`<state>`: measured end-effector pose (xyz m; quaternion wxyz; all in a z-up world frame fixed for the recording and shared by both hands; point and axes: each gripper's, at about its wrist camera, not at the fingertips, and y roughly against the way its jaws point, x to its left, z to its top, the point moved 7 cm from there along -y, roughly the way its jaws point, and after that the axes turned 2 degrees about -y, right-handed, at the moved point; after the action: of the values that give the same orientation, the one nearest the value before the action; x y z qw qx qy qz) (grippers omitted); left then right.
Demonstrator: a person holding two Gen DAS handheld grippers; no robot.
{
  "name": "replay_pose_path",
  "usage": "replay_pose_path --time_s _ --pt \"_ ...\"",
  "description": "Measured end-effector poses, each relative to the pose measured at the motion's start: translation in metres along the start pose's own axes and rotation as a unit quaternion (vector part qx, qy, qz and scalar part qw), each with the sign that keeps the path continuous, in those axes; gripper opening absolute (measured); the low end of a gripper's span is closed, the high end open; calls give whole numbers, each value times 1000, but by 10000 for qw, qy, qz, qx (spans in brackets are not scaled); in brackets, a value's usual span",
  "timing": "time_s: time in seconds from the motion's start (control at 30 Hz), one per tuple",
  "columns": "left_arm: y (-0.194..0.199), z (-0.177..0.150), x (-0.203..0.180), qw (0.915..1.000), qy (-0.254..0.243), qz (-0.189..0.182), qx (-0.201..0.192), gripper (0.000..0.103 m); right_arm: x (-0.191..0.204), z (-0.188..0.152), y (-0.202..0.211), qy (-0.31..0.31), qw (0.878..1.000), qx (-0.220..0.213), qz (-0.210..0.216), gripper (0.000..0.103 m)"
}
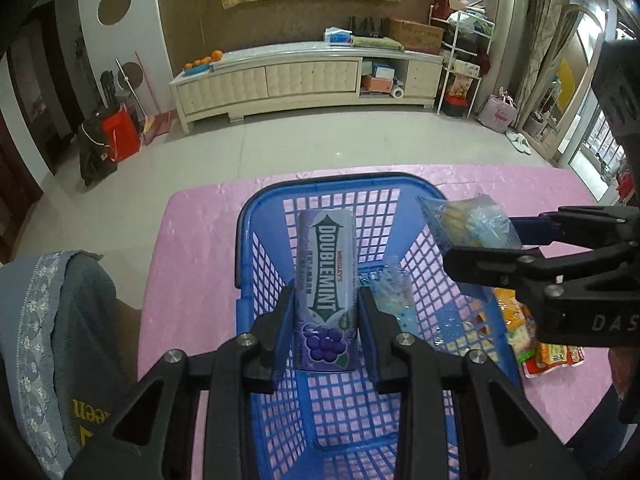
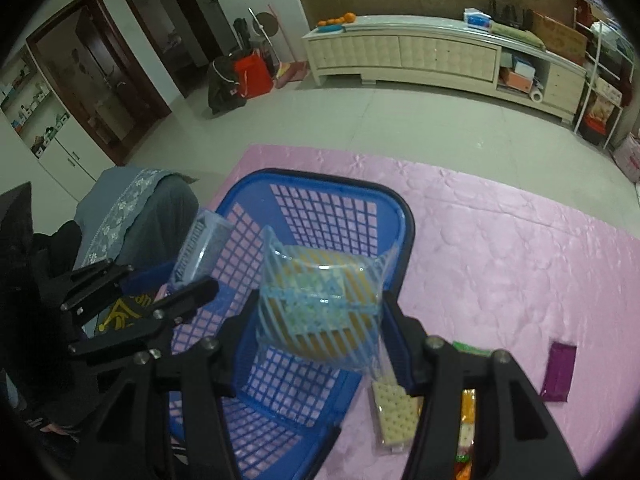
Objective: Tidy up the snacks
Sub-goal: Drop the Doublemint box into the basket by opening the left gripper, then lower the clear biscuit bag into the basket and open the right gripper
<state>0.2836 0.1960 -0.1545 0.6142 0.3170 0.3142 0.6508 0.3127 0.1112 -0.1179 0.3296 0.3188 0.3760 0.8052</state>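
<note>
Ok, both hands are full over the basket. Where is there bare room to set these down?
The blue basket floor is bare toward its far wall. The pink tablecloth beyond the purple packet is open too. It is crowded near the basket's right side, around the cracker pack.

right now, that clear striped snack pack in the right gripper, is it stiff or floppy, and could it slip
Probably soft: the clear striped snack pack bows and creases between the right gripper fingers, so it likely crushes under a hard squeeze. Its glossy film looks slick, so it may slide. It seems light for its size, hanging above the blue basket without sagging much.
</note>
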Motion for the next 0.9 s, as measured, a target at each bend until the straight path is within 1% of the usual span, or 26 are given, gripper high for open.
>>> replay_pose_path --time_s 0.13,0.23,0.33,0.37,0.4,0.43,0.47,0.53,0.63,0.77,0.9 --pt "-9 4 3 10000 58 -5 64 29 -2 5 -5 -35 10000 -32 -4 61" --pt "-14 6 6 10000 17 45 86 29 0 6 -4 -3 9999 -147 -34 61" --pt "-16 9 8 9999 -31 96 53 29 3 8 -6 38 9999 -141 -43 61" --pt "-15 11 10 9998 -67 193 -20 41 2 8 -6 59 9999 -138 -55 61" --pt "-15 11 12 9995 -84 286 -55 65 2 7 -6 80 9999 -128 -70 61" --pt "-13 12 13 9994 -103 316 -96 74 2 8 -6 88 9999 -117 -84 61" --pt "-10 12 13 9994 -123 287 -161 79 1 7 -6 88 9999 -114 -95 61" --pt "-4 11 16 9995 -61 220 -199 79 1 7 -4 66 9999 -97 -116 61" --pt "0 11 22 9998 119 86 -119 79 2 4 1 15 9999 -74 -95 61" --pt "12 4 28 9996 255 85 -98 79 8 1 6 41 10000 -16 -21 61" --pt "27 -4 29 9993 357 75 -111 79 20 -1 11 99 9999 5 -39 61"
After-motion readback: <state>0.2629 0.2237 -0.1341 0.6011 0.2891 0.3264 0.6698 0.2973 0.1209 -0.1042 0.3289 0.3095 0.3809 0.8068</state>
